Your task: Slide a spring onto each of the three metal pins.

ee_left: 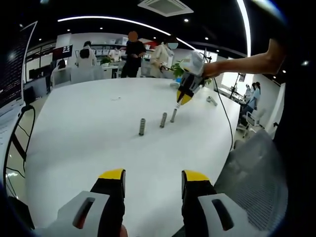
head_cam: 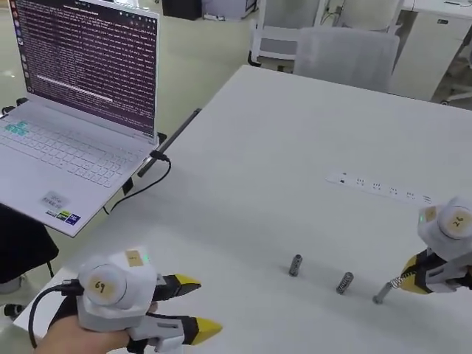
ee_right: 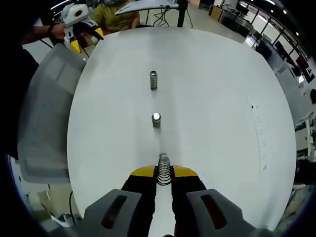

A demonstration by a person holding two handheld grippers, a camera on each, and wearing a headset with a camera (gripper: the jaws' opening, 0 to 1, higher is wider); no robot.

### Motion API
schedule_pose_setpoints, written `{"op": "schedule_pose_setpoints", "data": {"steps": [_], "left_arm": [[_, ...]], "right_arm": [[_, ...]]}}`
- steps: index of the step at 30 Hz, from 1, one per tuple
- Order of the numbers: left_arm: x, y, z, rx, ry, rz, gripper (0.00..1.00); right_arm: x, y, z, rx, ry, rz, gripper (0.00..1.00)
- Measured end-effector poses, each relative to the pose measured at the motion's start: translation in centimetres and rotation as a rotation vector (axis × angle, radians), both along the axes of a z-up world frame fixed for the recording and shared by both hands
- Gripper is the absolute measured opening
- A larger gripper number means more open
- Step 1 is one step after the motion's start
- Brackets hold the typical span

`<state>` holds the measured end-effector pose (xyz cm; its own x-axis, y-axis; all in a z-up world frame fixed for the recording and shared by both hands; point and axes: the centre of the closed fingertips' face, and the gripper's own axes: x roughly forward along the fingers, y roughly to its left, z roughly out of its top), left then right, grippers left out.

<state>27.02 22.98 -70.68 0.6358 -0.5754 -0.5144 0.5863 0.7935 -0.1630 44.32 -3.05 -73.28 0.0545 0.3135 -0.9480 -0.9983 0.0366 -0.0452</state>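
Note:
Three metal pins stand in a row on the white table (head_cam: 280,162). The far pin (head_cam: 296,265) and the middle pin (head_cam: 344,282) each carry a coiled spring. The near pin (head_cam: 382,293) is bare and grey. My right gripper (head_cam: 407,280) is shut on a spring (ee_right: 163,170), which it holds just over the bare pin's top; the spring's lower end is hidden in the right gripper view. From the left gripper view the row (ee_left: 163,120) lies well ahead. My left gripper (ee_left: 154,177) is open with nothing in it, low at the near table edge (head_cam: 198,306).
An open laptop (head_cam: 74,110) sits on a stand at the left, with a black cable (head_cam: 140,188) trailing onto the table. A white power strip (head_cam: 380,188) lies at the back right. A chair (head_cam: 346,55) stands behind the table. People stand far off (ee_left: 133,54).

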Motion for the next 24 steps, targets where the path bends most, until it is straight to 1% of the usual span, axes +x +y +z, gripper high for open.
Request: {"op": "schedule_pose_setpoints", "data": {"steps": [3, 9, 20, 24], "left_arm": [[0.0, 0.2, 0.0, 0.000, 0.000, 0.006, 0.40], [0.0, 0.4, 0.0, -0.003, 0.003, 0.013, 0.40], [0.1, 0.6, -0.2, -0.007, 0.007, 0.021, 0.39], [0.1, 0.6, -0.1, -0.008, 0.006, 0.022, 0.39]], "right_arm": [[0.0, 0.1, -0.3, -0.016, 0.000, 0.015, 0.08], [-0.1, 0.3, -0.6, -0.023, 0.011, 0.026, 0.08], [-0.1, 0.2, -1.4, -0.051, 0.013, 0.045, 0.08], [-0.4, 0.4, -1.4, -0.056, 0.017, 0.050, 0.08]]}}
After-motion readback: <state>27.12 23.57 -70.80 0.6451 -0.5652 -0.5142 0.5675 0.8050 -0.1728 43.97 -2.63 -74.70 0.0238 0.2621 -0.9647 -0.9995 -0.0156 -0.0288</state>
